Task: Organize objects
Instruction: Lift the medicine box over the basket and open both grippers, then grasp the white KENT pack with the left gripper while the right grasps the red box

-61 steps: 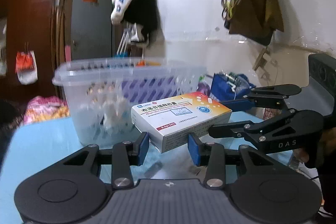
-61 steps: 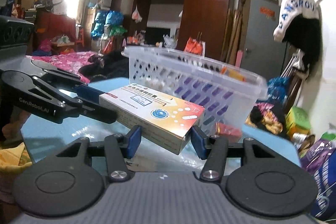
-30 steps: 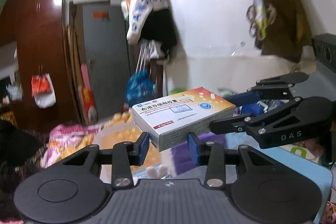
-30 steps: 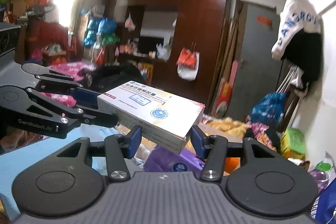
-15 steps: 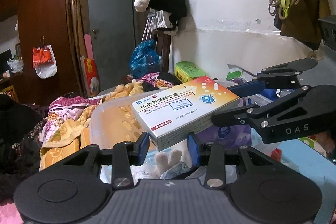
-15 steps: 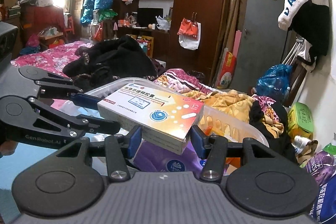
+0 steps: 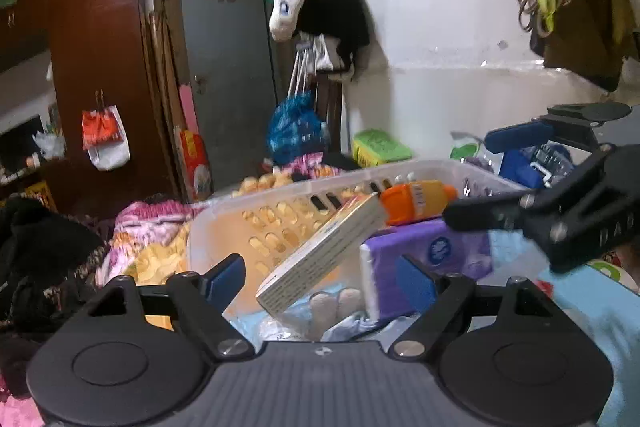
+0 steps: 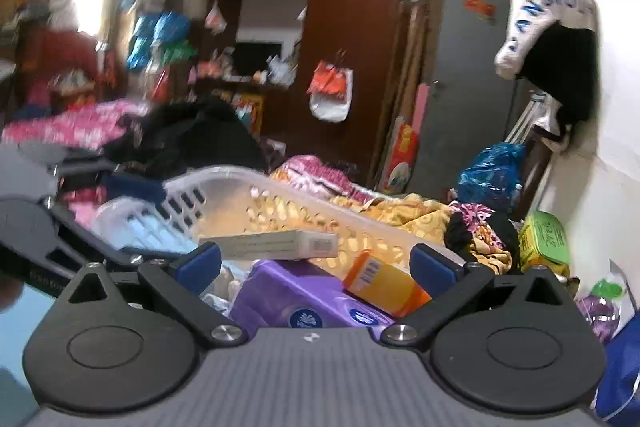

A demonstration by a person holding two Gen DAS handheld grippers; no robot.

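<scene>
Basket, translucent white perforated plastic (image 7: 280, 223), on the light blue tabletop (image 7: 592, 299); seen from above its rim in both wrist views, contents exposed. Two seconds ago it was viewed side-on from table height.

Left hand-held gripper (image 7: 320, 277): black frame, blue pads, fingers spread wide apart and gripping nothing, poised over the near edge of the basket and looking down into it. Half a second ago its pads were closed on the box.

Right hand-held gripper (image 8: 316, 261): same build, fingers likewise spread wide and empty, held above the basket from the opposite side; in the left wrist view it shows at the right edge (image 7: 520, 179). It too was clamped on the box half a second ago.

Tissue pack, purple soft plastic with round blue-and-white emblems (image 8: 304, 299), lying inside the basket.

Medicine box, flat white cardboard with printed text on its edge (image 7: 320, 255), free of both grippers and inside the basket. It is tilted in the left wrist view, its lower end down among the contents and its upper end near the bottle; in the right wrist view (image 8: 272, 245) it lies over the tissue pack. Earlier it was held level in the air between the two grippers.

Bottle, orange plastic with barcode label (image 8: 384, 285), lying on its side against the tissue pack.
</scene>
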